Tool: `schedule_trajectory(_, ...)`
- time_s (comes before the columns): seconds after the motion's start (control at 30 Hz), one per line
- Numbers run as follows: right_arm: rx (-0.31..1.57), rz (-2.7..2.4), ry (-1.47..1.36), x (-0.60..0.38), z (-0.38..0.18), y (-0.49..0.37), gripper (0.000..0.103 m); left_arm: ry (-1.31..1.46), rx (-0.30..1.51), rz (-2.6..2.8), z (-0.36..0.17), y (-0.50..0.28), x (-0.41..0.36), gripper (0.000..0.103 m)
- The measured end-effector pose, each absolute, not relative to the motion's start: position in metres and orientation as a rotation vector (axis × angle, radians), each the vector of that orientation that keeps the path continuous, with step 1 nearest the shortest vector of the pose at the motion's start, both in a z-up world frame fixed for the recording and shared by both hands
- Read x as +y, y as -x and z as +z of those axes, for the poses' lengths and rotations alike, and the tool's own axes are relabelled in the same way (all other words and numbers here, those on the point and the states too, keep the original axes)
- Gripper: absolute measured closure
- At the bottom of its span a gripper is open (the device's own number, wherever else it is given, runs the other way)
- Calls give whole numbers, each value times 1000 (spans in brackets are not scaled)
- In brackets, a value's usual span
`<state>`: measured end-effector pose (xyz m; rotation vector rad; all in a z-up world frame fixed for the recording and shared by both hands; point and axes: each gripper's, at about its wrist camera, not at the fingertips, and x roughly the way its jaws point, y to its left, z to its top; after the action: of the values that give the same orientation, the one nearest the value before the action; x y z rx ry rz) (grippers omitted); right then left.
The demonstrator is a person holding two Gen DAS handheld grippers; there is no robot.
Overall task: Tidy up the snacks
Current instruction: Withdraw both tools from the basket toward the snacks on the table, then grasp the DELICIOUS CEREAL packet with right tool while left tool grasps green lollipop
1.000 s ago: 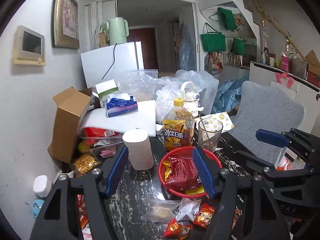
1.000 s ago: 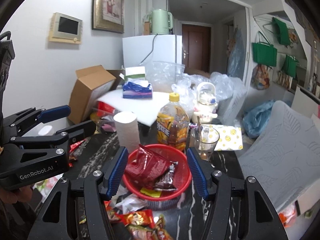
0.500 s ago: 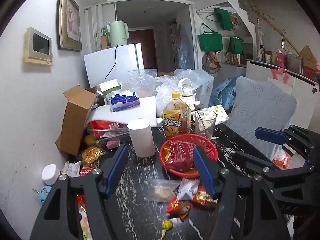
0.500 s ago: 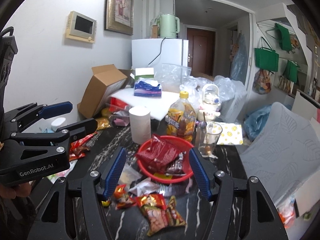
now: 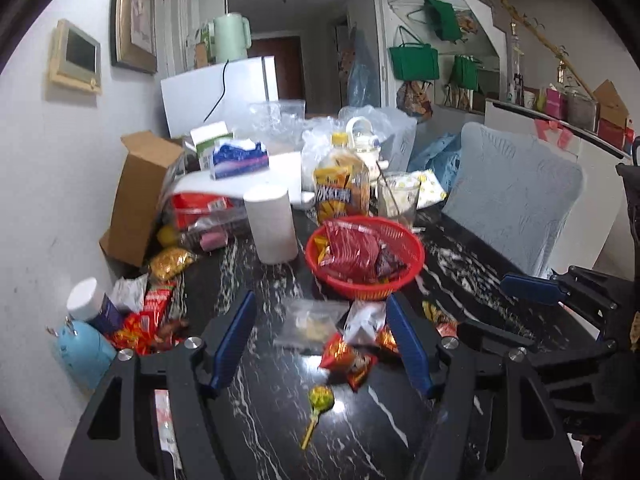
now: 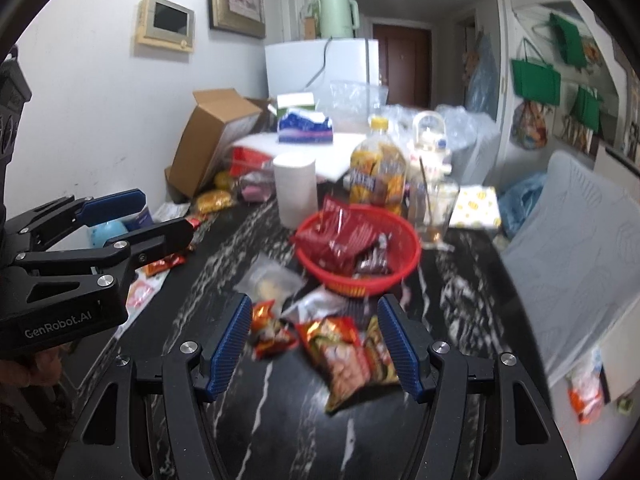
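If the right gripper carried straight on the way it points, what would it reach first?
Probably the orange snack packet lying between the open right gripper fingers on the table, short of the red basket; depth is uncertain.

One basket [image 5: 394, 284]; one lollipop [image 5: 320, 400]; two tools [image 5: 320, 340]

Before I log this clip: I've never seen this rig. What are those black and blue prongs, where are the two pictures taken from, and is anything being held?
No robot here: a person carries a hand-held claw in each hand. Each picture comes from a wide-angle camera on one claw, looking forward between its two blue-padded fingers.

In the left wrist view the left claw fills the foreground; the right claw does so in the other view. Both stand open over the table, holding nothing.

On the black marble table sits a red basket already holding snack bags. In front of it lie loose snack packets, a clear bag and a lollipop. Behind it stand a paper roll, a tea bottle and a glass.
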<state>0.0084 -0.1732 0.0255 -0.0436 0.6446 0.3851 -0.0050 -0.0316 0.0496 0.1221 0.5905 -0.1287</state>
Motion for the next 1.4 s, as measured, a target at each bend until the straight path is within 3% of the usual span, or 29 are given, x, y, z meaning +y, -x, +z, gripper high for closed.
schedule_trajectory(0.63,835,407,-5,-171,-49,-24,37,-47,777,-103,-27,-7,-20,37)
schedule_trajectory(0.93,851,363,16,-172,-71,-42,25,-2,889,-71,-66,-25,-13,37)
schedule_trajectory(1.4,894,304,31,-188,-91,-71,21,-21,956,-74,-97,-43,-18,37)
